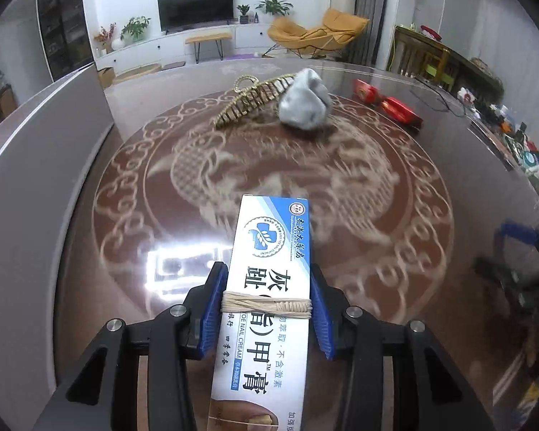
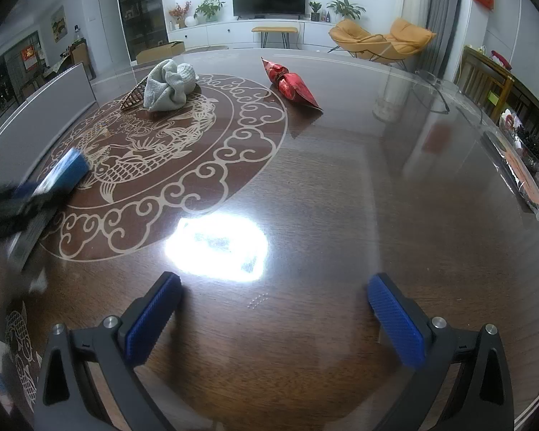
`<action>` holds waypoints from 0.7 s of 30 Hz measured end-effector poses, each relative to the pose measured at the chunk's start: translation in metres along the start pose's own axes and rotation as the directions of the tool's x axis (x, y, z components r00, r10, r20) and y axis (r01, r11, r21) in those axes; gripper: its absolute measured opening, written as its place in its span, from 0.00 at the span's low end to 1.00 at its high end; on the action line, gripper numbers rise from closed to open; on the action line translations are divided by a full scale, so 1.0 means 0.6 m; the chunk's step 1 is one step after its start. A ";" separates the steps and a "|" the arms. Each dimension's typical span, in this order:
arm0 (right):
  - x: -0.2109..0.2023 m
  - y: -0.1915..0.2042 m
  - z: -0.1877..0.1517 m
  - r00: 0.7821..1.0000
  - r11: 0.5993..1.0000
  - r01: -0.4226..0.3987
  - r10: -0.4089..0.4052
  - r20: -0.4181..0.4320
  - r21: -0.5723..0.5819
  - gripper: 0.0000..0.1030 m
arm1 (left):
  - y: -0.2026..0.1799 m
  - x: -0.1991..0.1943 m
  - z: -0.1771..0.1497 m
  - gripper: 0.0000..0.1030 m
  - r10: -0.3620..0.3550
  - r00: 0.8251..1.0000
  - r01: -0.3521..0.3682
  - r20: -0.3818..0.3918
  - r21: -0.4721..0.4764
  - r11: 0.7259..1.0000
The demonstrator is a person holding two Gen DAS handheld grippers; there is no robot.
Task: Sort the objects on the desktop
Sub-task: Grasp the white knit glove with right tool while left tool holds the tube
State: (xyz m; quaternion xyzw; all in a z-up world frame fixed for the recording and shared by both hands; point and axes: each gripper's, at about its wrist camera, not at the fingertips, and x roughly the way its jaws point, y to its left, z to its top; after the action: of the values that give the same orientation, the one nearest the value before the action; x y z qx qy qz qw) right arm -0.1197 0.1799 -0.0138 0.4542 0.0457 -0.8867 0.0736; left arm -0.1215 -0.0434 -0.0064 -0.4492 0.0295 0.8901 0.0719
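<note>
Left wrist: cream box (image 1: 269, 287) clamped between left hand-held gripper (image 1: 267, 309) pads.

White-and-blue cream box (image 1: 266, 287), grey cloth (image 1: 305, 102), gold hair clip (image 1: 249, 102), red packet (image 2: 293, 84), brown table (image 2: 341, 186) with cream scrollwork

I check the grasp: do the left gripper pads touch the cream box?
Touching. The left wrist view shows both blue pads pressed on the sides of the cream box.

One boxed nail cream (image 1: 269, 287), one gold hair claw (image 1: 249, 98), one crumpled grey cloth (image 2: 169, 86), two red foil packets counted, possibly joined (image 2: 291, 82), two grippers seen.
</note>
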 end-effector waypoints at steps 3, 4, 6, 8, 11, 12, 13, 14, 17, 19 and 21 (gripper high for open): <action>0.001 -0.001 0.000 1.000 1.000 0.000 0.000 0.000 0.000 1.00 | 0.003 -0.006 -0.013 0.59 0.009 1.000 -0.010 0.015 0.012 1.000; 0.002 -0.001 0.000 1.000 1.000 0.000 0.000 0.000 0.000 1.00 | 0.003 -0.001 -0.013 0.80 -0.001 1.000 0.001 0.007 0.008 1.000; 0.000 0.000 0.000 1.000 1.000 0.000 0.000 0.000 0.000 1.00 | 0.000 0.010 -0.004 0.98 0.000 1.000 0.001 -0.027 0.030 1.000; 0.000 0.000 0.000 1.000 1.000 0.000 0.000 0.000 0.000 1.00 | -0.004 0.015 -0.002 1.00 -0.010 0.999 0.012 -0.038 0.042 0.999; 0.000 0.000 0.000 1.000 1.000 0.000 0.000 0.000 0.000 1.00 | -0.002 0.010 -0.011 1.00 -0.018 0.999 0.020 -0.037 0.044 0.999; 0.000 0.000 0.000 1.000 1.000 0.000 0.000 0.000 0.000 1.00 | -0.002 0.008 -0.014 1.00 -0.019 0.999 0.021 -0.035 0.045 0.999; 0.001 -0.001 0.000 1.000 1.000 0.000 0.000 0.000 0.000 1.00 | -0.001 0.007 -0.016 1.00 -0.019 0.999 0.021 -0.034 0.045 0.999; 0.000 0.000 0.000 1.000 1.000 0.000 0.000 0.000 0.000 1.00 | 0.000 0.006 -0.017 1.00 -0.019 0.999 0.021 -0.033 0.044 0.999; 0.001 -0.001 0.000 1.000 1.000 0.000 0.000 0.000 0.000 1.00 | -0.001 0.005 -0.018 1.00 -0.019 0.999 0.020 -0.030 0.042 0.999; 0.001 0.000 0.000 1.000 1.000 0.000 0.000 0.000 0.001 1.00 | -0.001 0.003 -0.019 1.00 -0.016 0.999 0.017 -0.028 0.040 0.999; 0.000 0.000 0.000 1.000 1.000 0.000 0.000 0.000 0.001 1.00 | -0.001 0.003 -0.019 1.00 -0.017 0.999 0.018 -0.028 0.040 0.999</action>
State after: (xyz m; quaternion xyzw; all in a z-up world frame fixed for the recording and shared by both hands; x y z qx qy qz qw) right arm -0.1197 0.1798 -0.0139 0.4542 0.0455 -0.8867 0.0734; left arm -0.1134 -0.0442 -0.0148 -0.4601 0.0447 0.8823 0.0884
